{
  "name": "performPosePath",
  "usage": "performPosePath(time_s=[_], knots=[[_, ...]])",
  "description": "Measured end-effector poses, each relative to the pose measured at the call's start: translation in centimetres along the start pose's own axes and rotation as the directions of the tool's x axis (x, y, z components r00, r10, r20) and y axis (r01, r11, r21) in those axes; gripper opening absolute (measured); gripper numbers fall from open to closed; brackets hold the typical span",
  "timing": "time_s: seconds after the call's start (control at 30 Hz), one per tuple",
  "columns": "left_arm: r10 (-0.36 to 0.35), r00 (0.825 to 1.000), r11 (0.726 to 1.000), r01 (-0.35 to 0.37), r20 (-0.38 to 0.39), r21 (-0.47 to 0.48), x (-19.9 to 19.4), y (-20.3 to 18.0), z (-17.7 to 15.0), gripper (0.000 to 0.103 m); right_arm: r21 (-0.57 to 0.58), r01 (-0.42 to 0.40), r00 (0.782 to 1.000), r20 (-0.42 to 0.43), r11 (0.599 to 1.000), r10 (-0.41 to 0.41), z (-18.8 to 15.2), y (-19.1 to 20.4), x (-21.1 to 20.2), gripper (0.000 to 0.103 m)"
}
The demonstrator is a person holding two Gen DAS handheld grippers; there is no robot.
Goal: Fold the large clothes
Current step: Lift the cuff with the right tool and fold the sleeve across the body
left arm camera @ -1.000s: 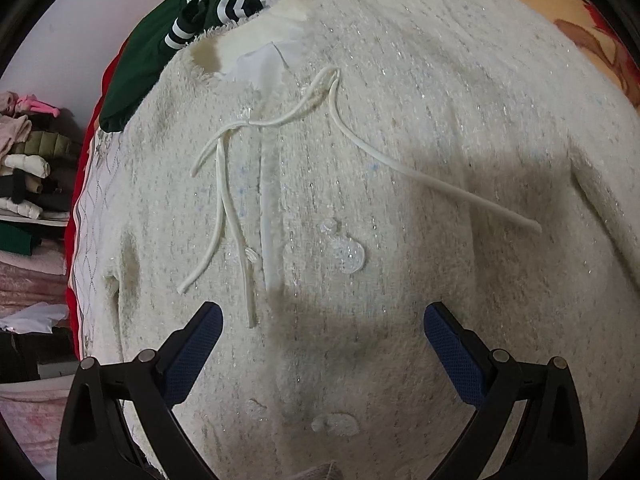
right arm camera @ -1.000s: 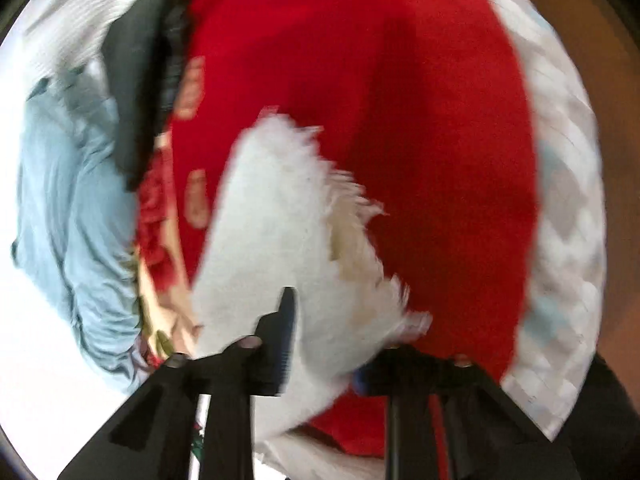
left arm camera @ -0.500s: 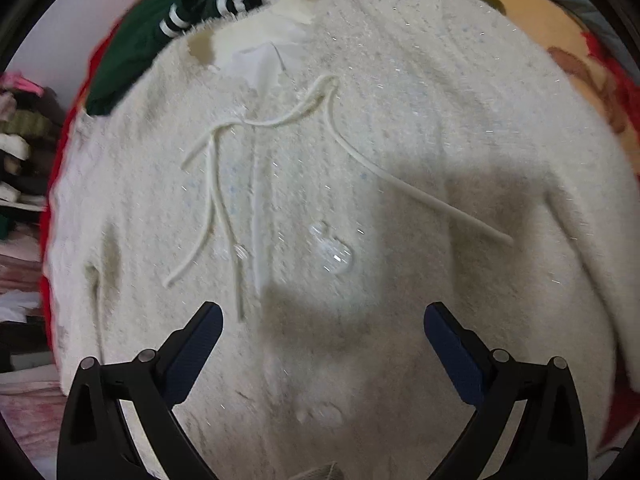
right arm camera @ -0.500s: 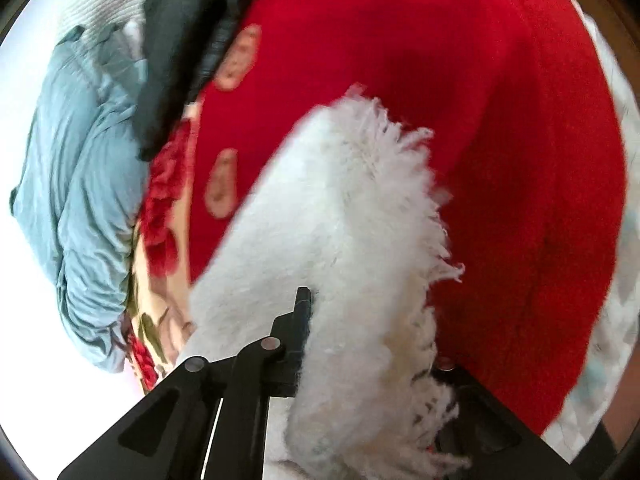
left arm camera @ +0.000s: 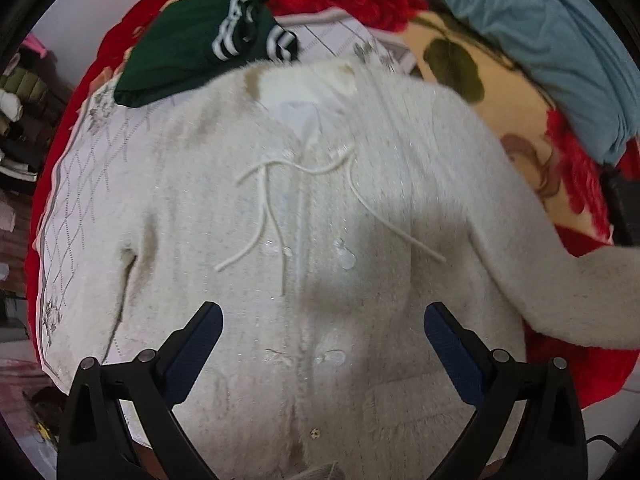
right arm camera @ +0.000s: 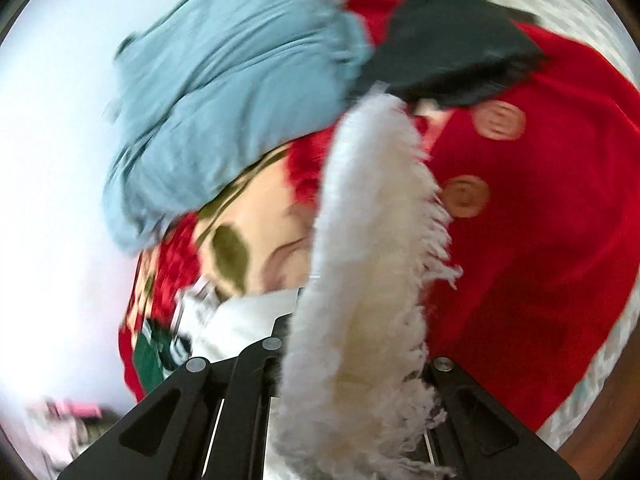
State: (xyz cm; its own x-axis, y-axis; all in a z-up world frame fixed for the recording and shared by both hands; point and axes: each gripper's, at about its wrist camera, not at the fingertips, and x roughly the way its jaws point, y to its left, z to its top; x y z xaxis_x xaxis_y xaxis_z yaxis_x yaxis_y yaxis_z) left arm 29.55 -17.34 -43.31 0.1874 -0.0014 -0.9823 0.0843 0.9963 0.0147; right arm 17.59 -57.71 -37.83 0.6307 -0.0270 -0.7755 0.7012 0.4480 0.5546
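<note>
Cardigan (left arm camera: 320, 208), cream & fuzzy, lies front-up on a quilted white sheet (left arm camera: 80, 208) over a red blanket (left arm camera: 592, 372). Left wrist view looks nearly straight down on it: cord ties (left arm camera: 272, 216) loose across the chest, clear buttons (left arm camera: 346, 258) down the placket, neckline w/ a white label towards the top. L gripper (left arm camera: 322, 342) hangs above the lower front, blue-padded jaws wide apart, nothing between them, not touching the knit. Green top (left arm camera: 192, 52) w/ striped cuffs sits just past the collar; blue bundle (left arm camera: 540, 40) at top right on a floral cover (left arm camera: 472, 76). Same view shows one sleeve (left arm camera: 560, 280) stretching off to the right edge, its end out of frame. Right wrist view picks up what the left can't: the fringed cuff (right arm camera: 372, 280) end of that sleeve, pinched in the R gripper (right arm camera: 352, 376), jaws closed tight on the knit, their tips buried in the fuzz. Its jaws have just been closing onto the cuff. Behind the cuff, only this view shows a red coat (right arm camera: 540, 220) w/ two big round buttons (right arm camera: 466, 196) and a black piece (right arm camera: 452, 44) on it; blue bundle (right arm camera: 224, 108) and floral cover (right arm camera: 256, 216) show here too, at left. Right view is blurred; the cardigan body can't be made out in it.
</note>
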Motion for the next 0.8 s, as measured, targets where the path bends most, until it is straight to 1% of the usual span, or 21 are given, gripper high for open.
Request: performPosePath(time_s=[0.13,0.23,0.3,0.33,0.43,0.5,0.53,0.57,0.63,0.67,0.7,0.77,0.8], knots=[[0.004,0.999,0.999,-0.003,0.033,-0.040,-1.8,2.2,0.5,0.103,-0.143,-0.025,0.998,-0.059,0.989,0.016,-1.9,6.7,1.1,0.008],[0.017,0.998,0.997,-0.012,0.062,-0.080,-3.0,4.5,0.9,0.103,-0.267,-0.044,0.994,-0.110,0.963,0.015,-4.2,12.4,2.7,0.008],[0.026,0.996,0.994,-0.017,0.084,-0.106,-3.4,6.0,1.2,0.103,-0.359,-0.063,0.989,-0.150,0.931,0.009,-6.7,16.5,4.1,0.008],[0.026,0.995,0.992,-0.015,0.093,-0.122,-3.6,6.8,1.3,0.103,-0.390,-0.068,0.987,-0.160,0.918,0.005,-7.7,17.4,4.5,0.008],[0.042,0.993,0.985,-0.023,0.109,-0.170,-3.2,9.8,1.5,0.103,-0.507,-0.092,0.979,-0.201,0.857,-0.014,-11.9,22.0,6.9,0.008],[0.082,0.991,0.975,-0.058,0.108,-0.213,-2.4,12.6,1.3,0.103,-0.570,-0.112,0.974,-0.226,0.814,-0.025,-15.1,24.9,8.6,0.008],[0.103,0.990,0.968,-0.076,0.101,-0.241,-2.0,14.1,1.1,0.103,-0.591,-0.118,0.971,-0.237,0.798,-0.031,-16.1,25.7,9.3,0.008],[0.131,0.988,0.953,-0.102,0.083,-0.284,-1.3,16.3,0.7,0.103,-0.620,-0.125,0.968,-0.249,0.775,-0.043,-18.0,26.9,10.3,0.008],[0.164,0.986,0.927,-0.139,0.042,-0.348,-0.3,19.6,-0.2,0.103,-0.671,-0.140,0.961,-0.269,0.728,-0.063,-21.9,29.1,12.2,0.008],[0.184,0.983,0.905,-0.168,0.006,-0.391,0.6,22.0,-1.1,0.103,-0.706,-0.143,0.958,-0.275,0.693,-0.083,-24.6,30.4,13.5,0.008],[0.200,0.979,0.886,-0.191,-0.023,-0.422,1.3,23.7,-2.2,0.103,-0.730,-0.144,0.956,-0.277,0.668,-0.097,-25.9,31.1,14.7,0.008],[0.239,0.968,0.850,-0.247,-0.078,-0.465,2.5,26.6,-4.4,0.103,-0.785,-0.149,0.949,-0.284,0.602,-0.136,-30.3,32.1,17.4,0.007],[0.254,0.962,0.837,-0.269,-0.097,-0.476,2.9,27.6,-5.4,0.103,-0.814,-0.149,0.946,-0.283,0.561,-0.160,-33.0,32.8,18.7,0.007]])
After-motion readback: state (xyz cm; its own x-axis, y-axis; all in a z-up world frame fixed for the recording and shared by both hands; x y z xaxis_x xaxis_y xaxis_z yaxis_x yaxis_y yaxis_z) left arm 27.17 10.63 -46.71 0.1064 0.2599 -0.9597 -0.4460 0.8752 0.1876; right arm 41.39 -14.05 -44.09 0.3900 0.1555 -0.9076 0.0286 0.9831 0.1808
